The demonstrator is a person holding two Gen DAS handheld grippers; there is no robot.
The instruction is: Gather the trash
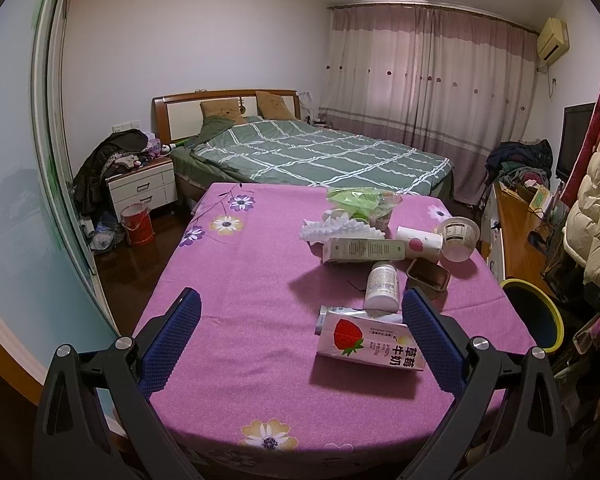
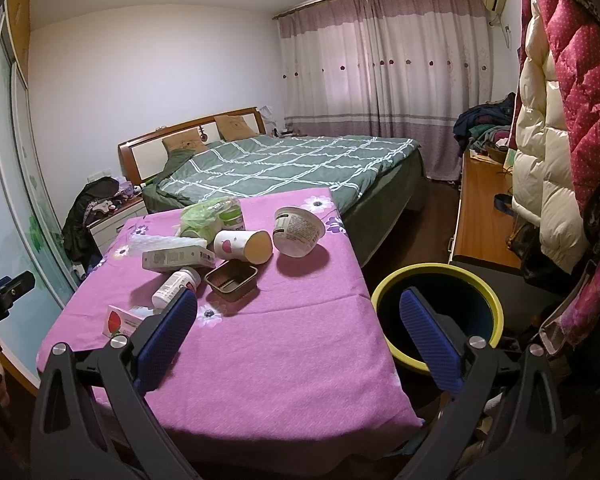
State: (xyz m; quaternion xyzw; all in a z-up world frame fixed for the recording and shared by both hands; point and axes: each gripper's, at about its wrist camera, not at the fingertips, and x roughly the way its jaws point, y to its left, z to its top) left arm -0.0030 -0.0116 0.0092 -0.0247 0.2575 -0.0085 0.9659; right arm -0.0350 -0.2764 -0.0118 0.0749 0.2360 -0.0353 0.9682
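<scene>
9 or so pieces of trash lie on the desk (image 1: 240, 280) with its purple flowered cloth: 2 cartons, 1 white bottle (image 1: 381, 286), 1 paper cup (image 1: 419, 243), 1 tub (image 1: 458, 238), 1 brown tray (image 1: 427, 274), 1 white foam wrap (image 1: 340, 226), 1 green bag (image 1: 356, 198) – and a flattened packet (image 1: 340, 314) half hidden under the strawberry milk carton (image 1: 370, 342), though its kind is hard to tell. 1 yellow-rimmed bin (image 2: 438, 316) stands just beside the desk's right edge. The strawberry milk carton lies flat nearest the left gripper (image 1: 300, 340), long axis across the desk; the grey carton (image 1: 364, 250) lies the same way. The bottle points toward the bed (image 1: 320, 152), cap at the far end. Cup and tub lie tipped on their sides. Both grippers hover empty, jaws spread wide; the right gripper (image 2: 298, 336) straddles the desk's edge and the bin's rim.
</scene>
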